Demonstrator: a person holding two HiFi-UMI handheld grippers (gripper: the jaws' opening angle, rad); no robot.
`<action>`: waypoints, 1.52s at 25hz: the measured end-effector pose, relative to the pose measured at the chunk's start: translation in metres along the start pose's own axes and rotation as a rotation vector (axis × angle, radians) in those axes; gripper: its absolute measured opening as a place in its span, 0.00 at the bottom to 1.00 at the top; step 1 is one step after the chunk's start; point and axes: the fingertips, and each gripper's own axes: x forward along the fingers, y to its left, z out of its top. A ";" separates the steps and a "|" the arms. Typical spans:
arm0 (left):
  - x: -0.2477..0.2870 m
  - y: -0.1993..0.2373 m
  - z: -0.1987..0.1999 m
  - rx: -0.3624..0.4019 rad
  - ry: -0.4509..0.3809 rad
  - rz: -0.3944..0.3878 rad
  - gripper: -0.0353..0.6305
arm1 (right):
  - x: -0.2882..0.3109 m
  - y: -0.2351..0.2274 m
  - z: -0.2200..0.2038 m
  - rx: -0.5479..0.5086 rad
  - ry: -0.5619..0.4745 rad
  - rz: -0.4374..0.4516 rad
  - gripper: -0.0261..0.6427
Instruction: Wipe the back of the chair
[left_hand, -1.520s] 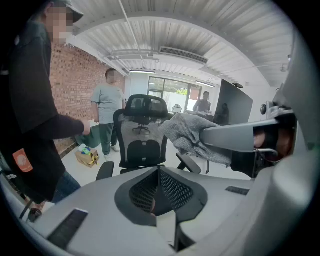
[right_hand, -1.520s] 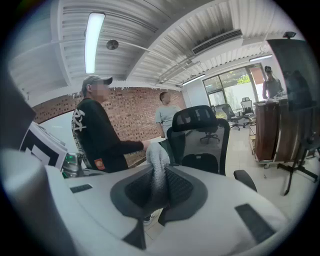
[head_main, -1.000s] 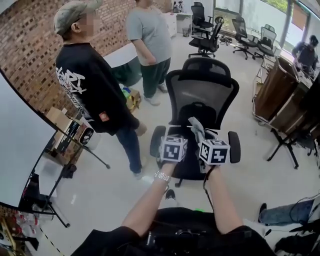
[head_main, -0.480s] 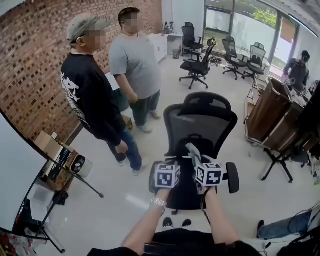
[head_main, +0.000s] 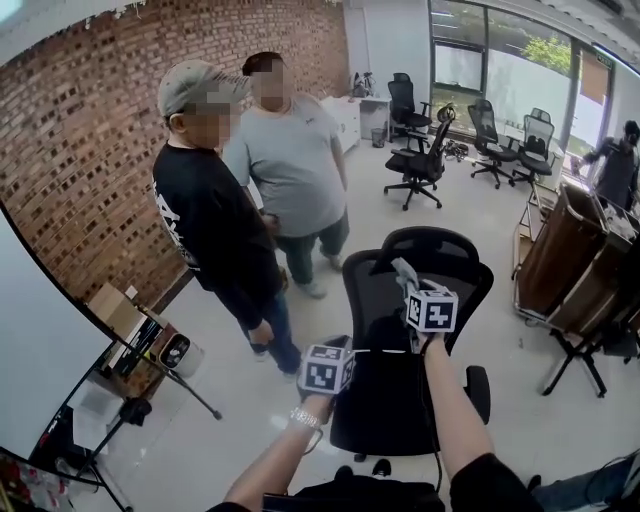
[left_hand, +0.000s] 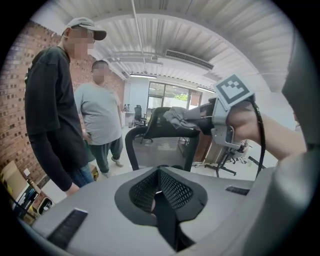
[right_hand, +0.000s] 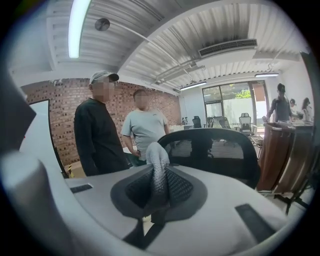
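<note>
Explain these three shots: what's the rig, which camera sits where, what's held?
No robot arm: a person holds a hand-held gripper in each hand. The head view comes from a camera on the person's head, looking down at a black mesh-backed office chair on the pale floor. The other two views come from cameras riding on each one, looking along its jaws. The right hand-held gripper is shut on a grey textured cloth, up near the chair's top edge. The left hand-held gripper is lower, jaws together and empty. A person in black and one in grey stand beside the red brick wall.
</note>
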 end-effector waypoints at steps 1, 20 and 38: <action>0.002 0.001 0.007 0.002 -0.007 0.008 0.08 | 0.013 -0.006 0.007 0.003 0.008 0.004 0.11; 0.023 -0.015 0.011 -0.006 0.002 0.089 0.08 | 0.063 -0.110 0.001 0.113 0.088 -0.063 0.11; 0.024 -0.031 -0.013 -0.073 0.006 0.086 0.08 | 0.000 -0.078 0.004 0.069 0.017 0.036 0.11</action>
